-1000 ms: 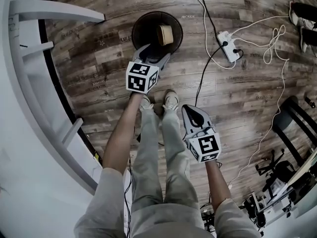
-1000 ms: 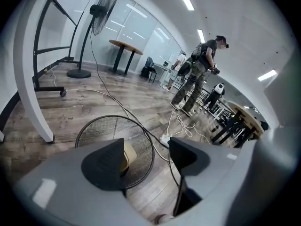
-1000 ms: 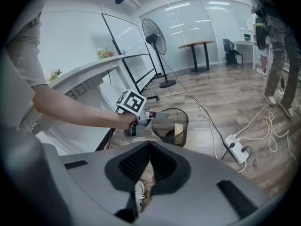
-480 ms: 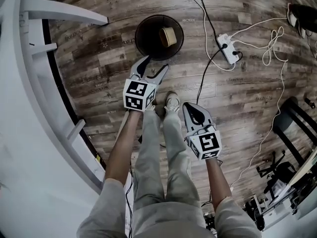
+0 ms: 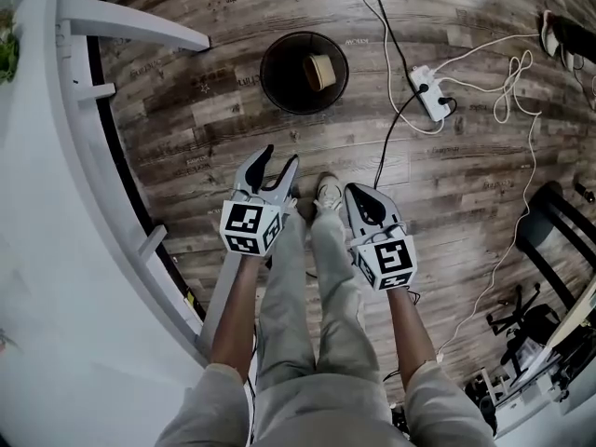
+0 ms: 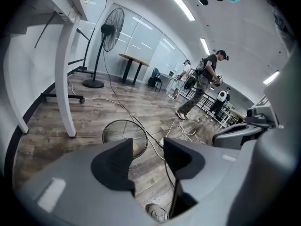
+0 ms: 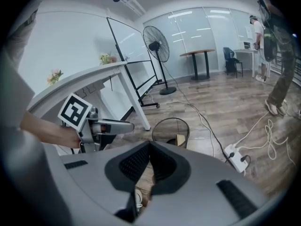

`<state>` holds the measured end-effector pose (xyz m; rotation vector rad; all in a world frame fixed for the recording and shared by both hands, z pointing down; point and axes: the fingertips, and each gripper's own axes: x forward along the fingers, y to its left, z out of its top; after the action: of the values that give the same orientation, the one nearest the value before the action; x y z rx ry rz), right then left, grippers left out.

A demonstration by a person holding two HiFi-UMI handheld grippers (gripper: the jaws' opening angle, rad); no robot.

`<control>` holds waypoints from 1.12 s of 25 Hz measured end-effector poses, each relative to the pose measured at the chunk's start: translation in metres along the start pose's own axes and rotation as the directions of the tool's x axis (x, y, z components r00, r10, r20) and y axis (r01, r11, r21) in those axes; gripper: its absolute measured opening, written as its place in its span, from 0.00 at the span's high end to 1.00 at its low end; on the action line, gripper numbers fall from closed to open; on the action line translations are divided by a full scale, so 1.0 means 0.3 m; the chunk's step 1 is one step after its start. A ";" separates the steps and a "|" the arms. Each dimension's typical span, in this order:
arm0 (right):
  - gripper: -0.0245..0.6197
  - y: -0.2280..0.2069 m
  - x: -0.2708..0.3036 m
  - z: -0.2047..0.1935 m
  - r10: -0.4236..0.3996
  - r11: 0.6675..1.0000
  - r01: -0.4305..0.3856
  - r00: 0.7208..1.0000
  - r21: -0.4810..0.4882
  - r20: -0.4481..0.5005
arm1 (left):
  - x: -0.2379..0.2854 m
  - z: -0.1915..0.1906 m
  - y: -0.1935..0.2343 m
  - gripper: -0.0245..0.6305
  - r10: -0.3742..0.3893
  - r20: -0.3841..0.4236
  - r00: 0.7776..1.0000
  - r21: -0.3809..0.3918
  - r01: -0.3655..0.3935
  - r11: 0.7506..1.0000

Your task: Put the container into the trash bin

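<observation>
A round black mesh trash bin (image 5: 279, 87) stands on the wooden floor, and a tan container (image 5: 320, 70) lies inside it. My left gripper (image 5: 278, 159) hangs in the air short of the bin, near my feet. Its jaws are closing and nothing is between them. The left gripper view shows the bin (image 6: 113, 132) beyond the jaws, with the container (image 6: 138, 148) in it. My right gripper (image 5: 359, 195) is shut and empty beside my right shoe. In the right gripper view the bin (image 7: 165, 125) and the container (image 7: 181, 140) lie ahead, with the left gripper (image 7: 123, 125) at the left.
A white power strip (image 5: 430, 89) with black and white cables lies right of the bin. A white desk frame (image 5: 112, 26) runs along the left. A standing fan (image 6: 107, 36) and a person (image 6: 203, 81) are far off. A dark chair base (image 5: 549, 222) sits right.
My left gripper has drawn back from over the bin toward my body and its jaws have narrowed. The container stays in the bin. The right gripper has hardly moved.
</observation>
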<state>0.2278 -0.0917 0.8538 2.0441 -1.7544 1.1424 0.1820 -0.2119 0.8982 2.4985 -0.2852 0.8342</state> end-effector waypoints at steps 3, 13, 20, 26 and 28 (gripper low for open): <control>0.94 0.005 -0.002 0.014 0.000 1.000 0.000 1.000 -0.008 0.007 | -0.056 0.005 -0.018 0.68 0.019 0.007 1.000 -0.013 -0.019 1.000; 0.94 0.036 -0.044 0.093 -0.011 1.000 0.012 0.999 -0.026 0.036 | -0.191 0.072 -0.074 0.93 0.039 0.028 0.999 0.014 -0.040 0.999; 0.94 0.055 -0.114 0.182 -0.023 0.998 0.026 0.998 -0.049 0.065 | -0.278 0.150 -0.118 0.95 0.045 0.056 0.997 0.015 -0.046 0.999; 0.94 0.054 -0.177 0.309 -0.030 0.997 0.038 0.993 -0.065 0.116 | -0.318 0.298 -0.158 0.95 0.048 0.107 0.993 0.035 -0.052 0.998; 0.94 0.059 -0.203 0.370 -0.029 0.996 0.040 0.990 -0.073 0.141 | -0.333 0.363 -0.173 0.95 0.046 0.127 0.991 0.044 -0.052 0.998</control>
<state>0.2580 -0.1190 0.7327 2.1471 -1.7883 0.9275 0.1758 -0.2184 0.7418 2.6028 -0.3752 0.7103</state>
